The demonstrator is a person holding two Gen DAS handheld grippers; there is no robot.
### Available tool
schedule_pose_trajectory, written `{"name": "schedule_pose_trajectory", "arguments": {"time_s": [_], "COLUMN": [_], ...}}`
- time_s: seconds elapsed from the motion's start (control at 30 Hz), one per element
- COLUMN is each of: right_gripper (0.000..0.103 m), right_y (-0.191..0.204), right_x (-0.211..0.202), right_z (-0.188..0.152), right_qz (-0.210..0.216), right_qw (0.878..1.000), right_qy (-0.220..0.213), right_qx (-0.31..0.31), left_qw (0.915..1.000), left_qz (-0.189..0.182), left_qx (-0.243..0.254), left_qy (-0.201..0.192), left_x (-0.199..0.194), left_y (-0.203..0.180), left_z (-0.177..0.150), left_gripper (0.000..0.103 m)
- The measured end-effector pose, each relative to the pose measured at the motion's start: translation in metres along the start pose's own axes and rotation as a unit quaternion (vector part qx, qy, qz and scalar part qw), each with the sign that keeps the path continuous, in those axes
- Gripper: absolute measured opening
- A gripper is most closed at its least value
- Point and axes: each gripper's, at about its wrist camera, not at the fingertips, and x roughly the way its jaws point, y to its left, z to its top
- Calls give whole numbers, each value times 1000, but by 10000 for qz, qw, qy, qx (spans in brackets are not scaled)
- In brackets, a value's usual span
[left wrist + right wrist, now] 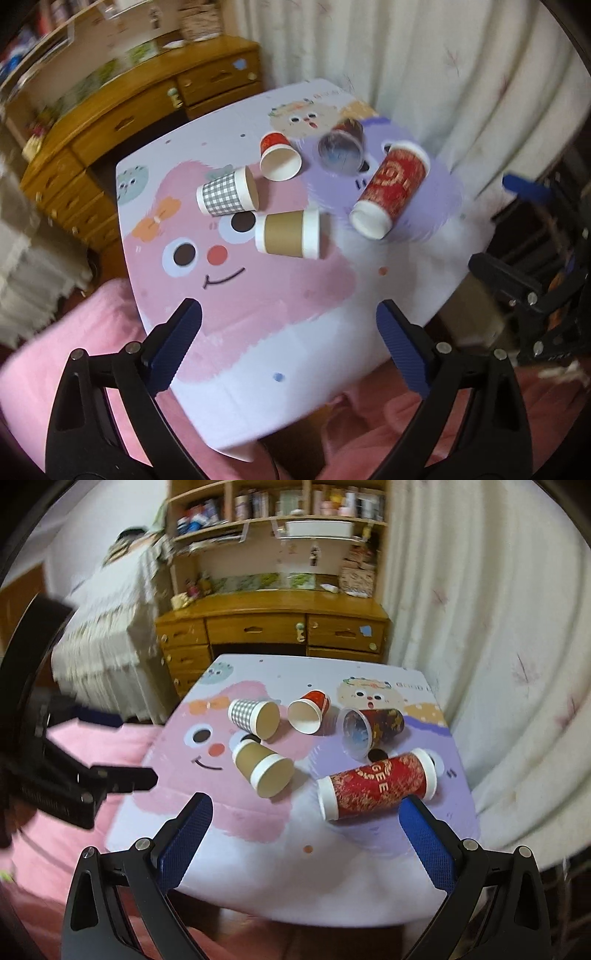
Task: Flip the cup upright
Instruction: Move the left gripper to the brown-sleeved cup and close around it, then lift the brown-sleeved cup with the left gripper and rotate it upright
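Several paper cups lie on their sides on a small cartoon-print table (258, 362) (280, 871). A brown cup (288, 233) (264, 770), a grey checked cup (227, 190) (255, 718), a small red cup (279, 157) (308, 712), a dark patterned cup (341, 147) (371, 729) and a tall red-and-gold cup (391, 188) (376, 786). My left gripper (290, 325) is open and empty above the table's near part. My right gripper (306, 821) is open and empty, just in front of the tall red cup.
A wooden desk with drawers (273, 627) and shelves stands behind the table. White curtains (498, 664) hang to the right. Pink bedding (74, 350) lies around the table's near side. The other gripper shows at the right edge of the left wrist view (517, 288) and at the left edge of the right wrist view (92, 779).
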Motion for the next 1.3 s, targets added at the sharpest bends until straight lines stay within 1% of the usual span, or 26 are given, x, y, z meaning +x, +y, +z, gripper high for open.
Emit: {"name": "schedule_pose_trajectory", "arguments": {"time_s": [0.1, 0.2, 0.23, 0.3, 0.37, 0.4, 0.43, 0.5, 0.53, 0.6, 0.67, 0.77, 0.83, 0.9, 1.0, 1.07, 1.13, 1.2, 1.23, 1.3], "right_gripper": [103, 103, 103, 103, 103, 103, 103, 103, 103, 103, 103, 103, 102, 102, 102, 102, 102, 102, 102, 102], "right_y": [8, 14, 15, 15, 12, 10, 8, 3, 1, -3, -8, -14, -16, -21, -25, -26, -26, -28, -28, -30], "right_x": [28, 59, 69, 95, 124, 135, 145, 166, 176, 195, 213, 230, 236, 243, 251, 256, 257, 254, 253, 252], "right_z": [-4, -6, -6, -6, -5, -4, -4, 0, 1, 2, 3, 0, -4, -5, -7, -8, -9, -13, -12, -11], "right_qz": [-159, -272, -269, -262, -234, -198, -155, -151, -121, -98, -91, 62, 105, 139, 188, 220, 154, 110, 93, 57], "right_qw": [9989, 9960, 9953, 9945, 9942, 9941, 9938, 9929, 9924, 9910, 9893, 9868, 9859, 9852, 9841, 9830, 9819, 9815, 9815, 9821], "right_qy": [37, 35, 52, 193, 420, 507, 579, 692, 753, 868, 990, 1172, 1224, 1285, 1357, 1378, 1392, 1394, 1390, 1359], "right_qx": [-429, -852, -925, -997, -960, -941, -932, -951, -963, -1013, -1064, -1116, -1132, -1129, -1127, -1191, -1271, -1307, -1311, -1306], "left_qw": [9986, 9943, 9912, 9857, 9771, 9715, 9676, 9586, 9520, 9432, 9366, 9265, 9216, 9173, 9117, 9062, 9015, 8995, 8999, 9016], "left_qz": [100, 106, 147, 216, 255, 256, 223, 99, 23, -118, -209, -354, -442, -444, -481, -514, -467, -533, -552, -602], "left_qx": [502, 1034, 1285, 1636, 2077, 2321, 2475, 2801, 3004, 3253, 3417, 3644, 3752, 3848, 3953, 4057, 4151, 4150, 4130, 4083], "left_qy": [134, 254, 273, 330, 382, 411, 438, 512, 591, 660, 747, 871, 886, 921, 1008, 1078, 1129, 1258, 1290, 1299], "left_x": [24, 50, 62, 78, 97, 108, 115, 130, 142, 159, 174, 194, 205, 215, 227, 235, 240, 246, 247, 245], "left_y": [2, 4, 3, 2, -1, -4, -6, -11, -14, -19, -24, -29, -30, -30, -31, -33, -35, -36, -36, -35], "left_z": [13, 30, 37, 45, 53, 57, 59, 62, 65, 67, 68, 66, 66, 66, 67, 66, 67, 68, 69, 69], "left_gripper": [94, 94, 94, 94, 94, 94, 94, 94, 94, 93, 90, 88, 88, 87, 84, 75, 70, 60, 58, 58]}}
